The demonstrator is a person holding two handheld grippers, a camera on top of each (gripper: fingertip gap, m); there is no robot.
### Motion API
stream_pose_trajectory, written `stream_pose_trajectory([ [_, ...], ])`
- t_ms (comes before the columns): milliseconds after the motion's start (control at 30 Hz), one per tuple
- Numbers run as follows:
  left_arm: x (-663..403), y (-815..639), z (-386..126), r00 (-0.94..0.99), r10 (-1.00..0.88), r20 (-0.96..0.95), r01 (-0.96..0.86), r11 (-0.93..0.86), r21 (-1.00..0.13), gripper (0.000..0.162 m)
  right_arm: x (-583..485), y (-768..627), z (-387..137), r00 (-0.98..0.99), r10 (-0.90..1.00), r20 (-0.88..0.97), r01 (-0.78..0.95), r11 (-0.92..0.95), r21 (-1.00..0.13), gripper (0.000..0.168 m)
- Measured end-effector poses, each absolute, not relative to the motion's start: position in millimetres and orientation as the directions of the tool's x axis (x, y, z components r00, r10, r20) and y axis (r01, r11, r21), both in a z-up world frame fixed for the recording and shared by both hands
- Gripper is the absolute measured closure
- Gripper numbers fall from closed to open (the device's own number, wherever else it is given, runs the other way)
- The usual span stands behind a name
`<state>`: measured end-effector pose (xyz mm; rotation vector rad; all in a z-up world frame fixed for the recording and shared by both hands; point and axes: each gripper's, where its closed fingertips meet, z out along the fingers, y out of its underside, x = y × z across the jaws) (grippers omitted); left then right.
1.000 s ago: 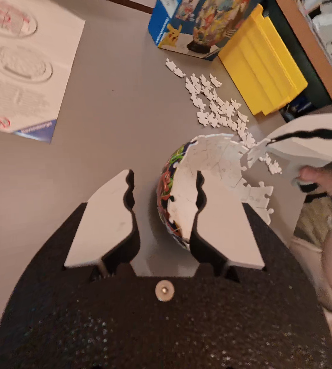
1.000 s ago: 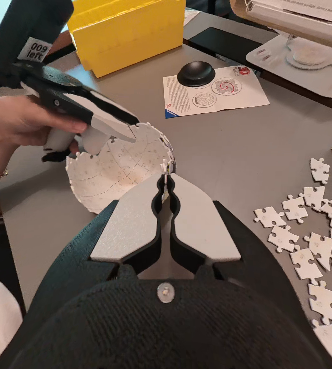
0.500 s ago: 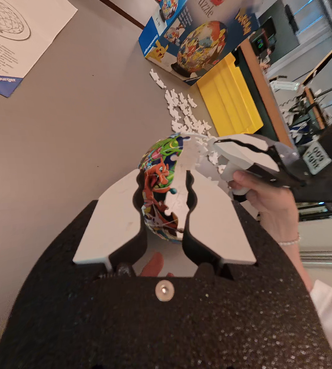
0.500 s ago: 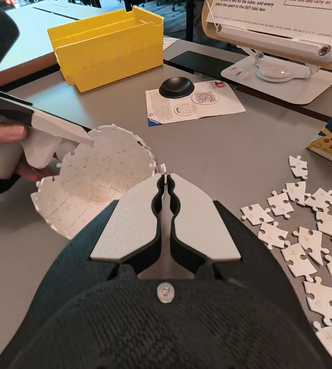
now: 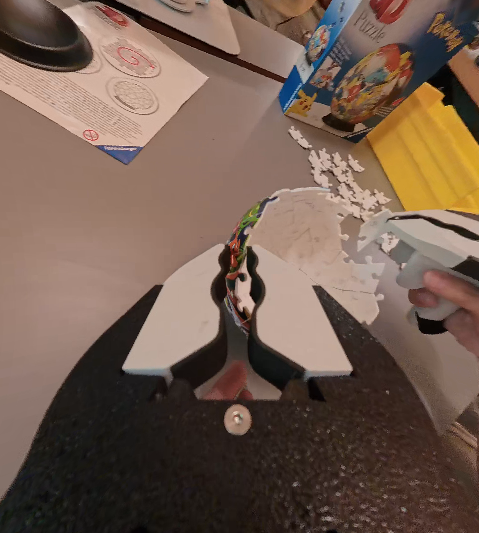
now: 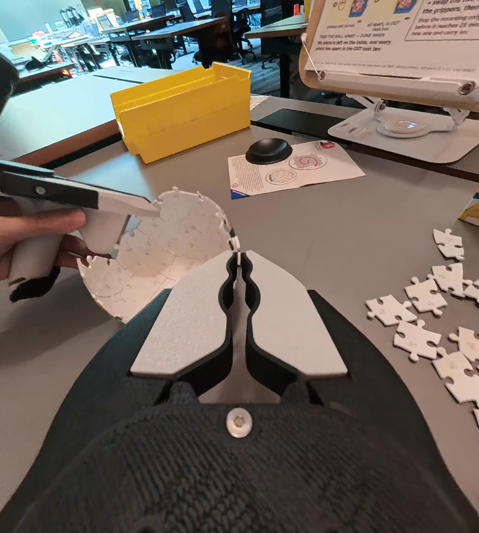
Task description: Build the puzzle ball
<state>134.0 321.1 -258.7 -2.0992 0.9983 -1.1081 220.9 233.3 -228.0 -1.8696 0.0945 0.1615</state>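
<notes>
The half-built puzzle ball [image 5: 298, 239] is a bowl-shaped shell, white inside and brightly printed outside. My left gripper [image 5: 236, 253] is shut on its rim and holds it tilted on edge over the grey table. In the right wrist view the shell [image 6: 174, 245] opens toward the camera, with the left gripper [image 6: 146, 206] clamped on its far-left rim. My right gripper [image 6: 238, 255] is shut on a single white puzzle piece [image 6: 234, 242], held edge-on right beside the shell's near rim. The left wrist view shows that gripper [image 5: 388, 227] and piece [image 5: 372, 233] just right of the shell.
Loose white pieces [image 6: 434, 317] lie on the table at the right. A yellow bin [image 6: 180, 109] stands behind the shell. An instruction sheet [image 6: 319, 173] carries a black round stand [image 6: 268, 150]. The blue puzzle box [image 5: 362, 72] and a document holder [image 6: 405, 72] stand at the back. Tip to tip, the grippers are about 12 centimeters apart.
My left gripper went from open around the shell's rim to shut on it and has tipped the shell up. The right gripper keeps its piece beside the rim.
</notes>
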Motion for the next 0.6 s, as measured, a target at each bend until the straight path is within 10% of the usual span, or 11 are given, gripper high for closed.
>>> stream_pose_trajectory([
  [600,137.8,304.7,-247.3,0.476,-0.760,0.442,-0.291,-0.610,-0.737,0.151,225.9,245.9,-237.4,0.998,-0.025,-0.057,-0.062,-0.386,-0.921,0.166],
])
